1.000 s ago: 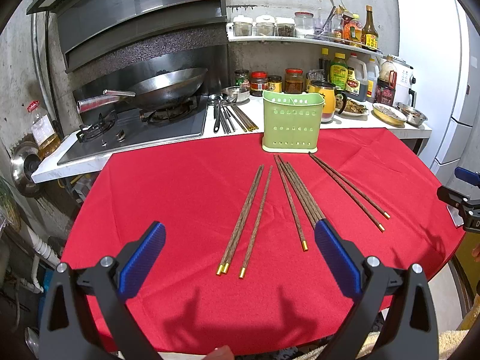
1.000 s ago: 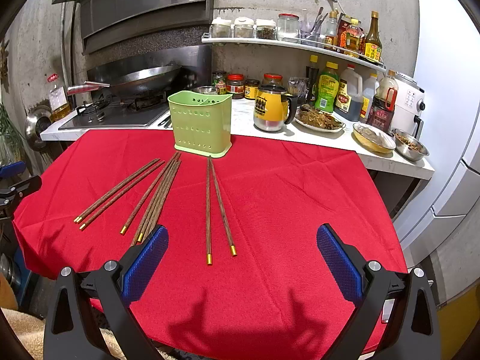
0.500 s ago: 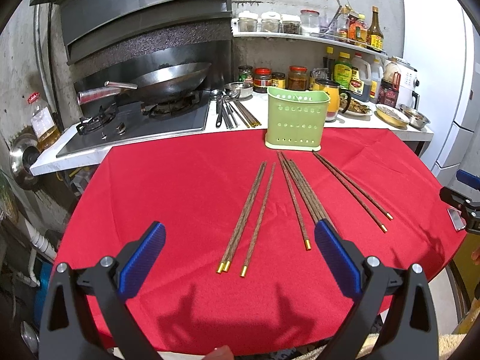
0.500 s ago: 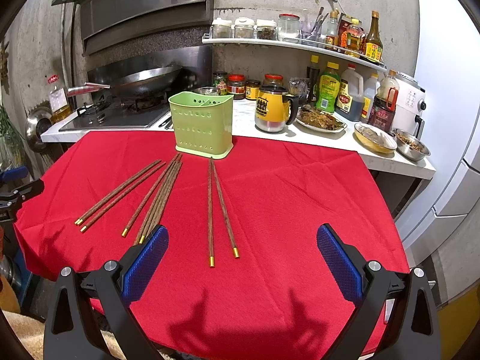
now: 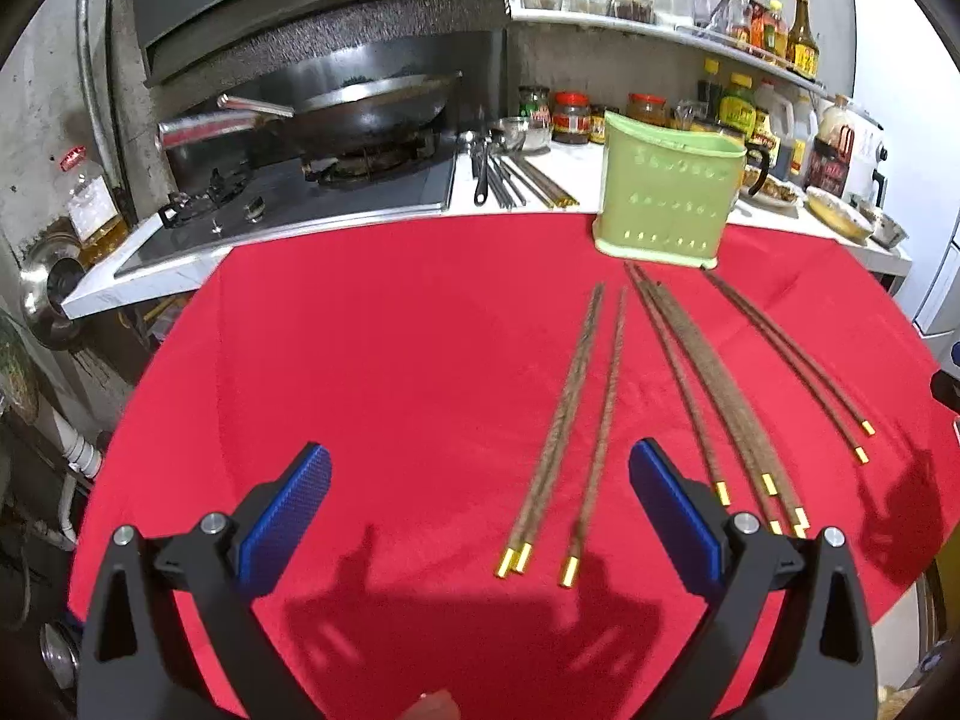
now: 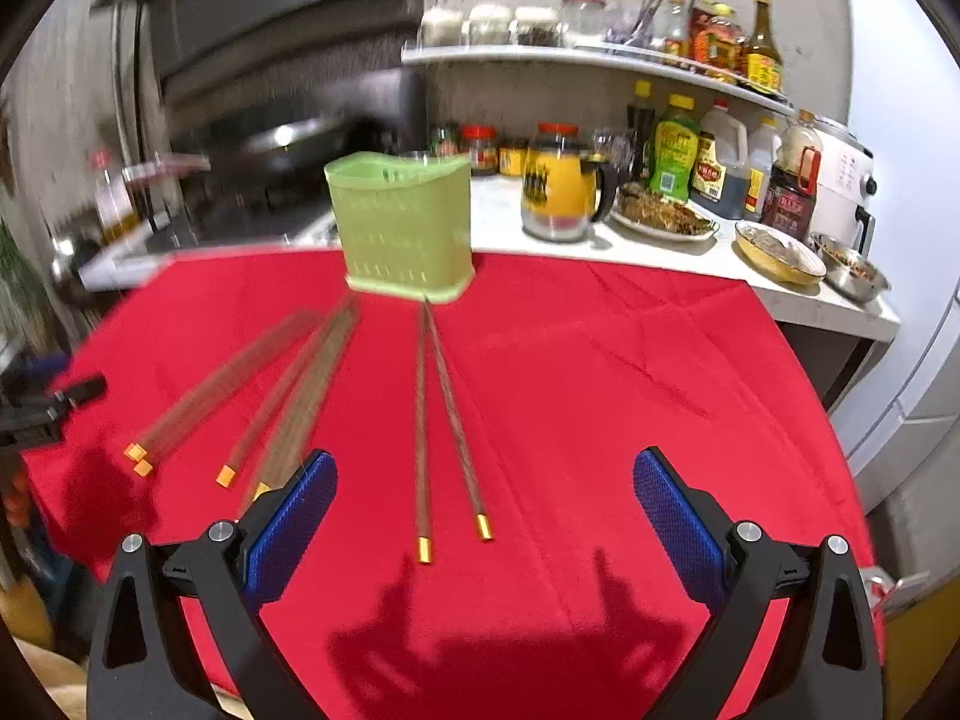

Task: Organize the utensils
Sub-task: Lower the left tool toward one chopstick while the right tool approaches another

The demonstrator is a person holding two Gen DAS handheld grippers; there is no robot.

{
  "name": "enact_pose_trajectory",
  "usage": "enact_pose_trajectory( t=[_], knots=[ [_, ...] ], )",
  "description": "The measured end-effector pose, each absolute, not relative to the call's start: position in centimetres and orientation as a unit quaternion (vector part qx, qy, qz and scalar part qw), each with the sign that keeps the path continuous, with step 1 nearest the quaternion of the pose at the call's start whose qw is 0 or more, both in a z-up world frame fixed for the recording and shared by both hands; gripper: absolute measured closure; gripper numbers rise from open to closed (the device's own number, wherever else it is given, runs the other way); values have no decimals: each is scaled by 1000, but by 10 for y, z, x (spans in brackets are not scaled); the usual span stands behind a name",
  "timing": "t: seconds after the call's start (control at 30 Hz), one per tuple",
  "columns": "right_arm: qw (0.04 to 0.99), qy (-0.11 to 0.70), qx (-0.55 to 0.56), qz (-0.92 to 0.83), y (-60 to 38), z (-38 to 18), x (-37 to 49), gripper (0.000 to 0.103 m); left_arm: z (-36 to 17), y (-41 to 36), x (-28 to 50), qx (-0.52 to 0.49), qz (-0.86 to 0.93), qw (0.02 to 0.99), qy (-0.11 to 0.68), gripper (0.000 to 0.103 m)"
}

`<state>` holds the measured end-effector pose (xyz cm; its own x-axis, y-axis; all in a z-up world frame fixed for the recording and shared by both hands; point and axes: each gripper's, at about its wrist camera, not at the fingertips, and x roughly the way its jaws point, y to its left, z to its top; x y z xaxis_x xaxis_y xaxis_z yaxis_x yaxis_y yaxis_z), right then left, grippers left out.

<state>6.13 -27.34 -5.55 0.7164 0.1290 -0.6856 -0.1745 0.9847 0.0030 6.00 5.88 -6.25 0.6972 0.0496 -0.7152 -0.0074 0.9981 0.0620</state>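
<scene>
Several dark wooden chopsticks with gold tips lie fanned on the red tablecloth (image 5: 390,360). A left group (image 5: 576,420) lies between my left gripper's fingers, a middle bundle (image 5: 714,384) and a right pair (image 5: 792,360) lie beyond. A green utensil holder (image 5: 663,195) stands upright at the cloth's far edge; it also shows in the right wrist view (image 6: 402,225). My left gripper (image 5: 480,516) is open and empty above the cloth. My right gripper (image 6: 483,516) is open and empty, with the right pair of chopsticks (image 6: 441,414) between its fingers.
A wok (image 5: 366,108) sits on the gas stove (image 5: 288,198) behind the cloth. Metal utensils (image 5: 504,174) lie on the white counter. Jars, sauce bottles, a yellow jug (image 6: 555,189) and food dishes (image 6: 780,252) crowd the counter and shelf. A white fridge (image 6: 918,240) stands at right.
Both grippers have moved forward and lower toward the chopsticks. The left view has shifted left, so the chopsticks sit further right. The right view is motion-blurred. Both stay open.
</scene>
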Motion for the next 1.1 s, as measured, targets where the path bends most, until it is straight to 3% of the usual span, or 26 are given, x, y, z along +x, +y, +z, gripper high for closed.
enact_pose_trajectory(
  t=[0.33, 0.9, 0.93, 0.97, 1.03, 1.1],
  knots=[
    [911, 405, -14, 80, -274, -95, 95, 10, -105, 68, 82, 42, -21, 904, 425, 6],
    [904, 421, -21, 76, -272, -107, 107, 14, -129, 79, 113, 40, -33, 887, 460, 5],
    [903, 422, -20, 77, -272, -108, 108, 16, -128, 80, 115, 34, -35, 886, 461, 5],
    [902, 424, -20, 80, -272, -109, 109, 28, -128, 80, 116, 35, -31, 886, 461, 5],
    [898, 431, -18, 84, -272, -113, 112, 40, -128, 84, 119, 34, -29, 886, 461, 5],
    [895, 436, -19, 89, -271, -115, 114, 40, -128, 85, 121, 34, -28, 886, 461, 5]
  ],
)
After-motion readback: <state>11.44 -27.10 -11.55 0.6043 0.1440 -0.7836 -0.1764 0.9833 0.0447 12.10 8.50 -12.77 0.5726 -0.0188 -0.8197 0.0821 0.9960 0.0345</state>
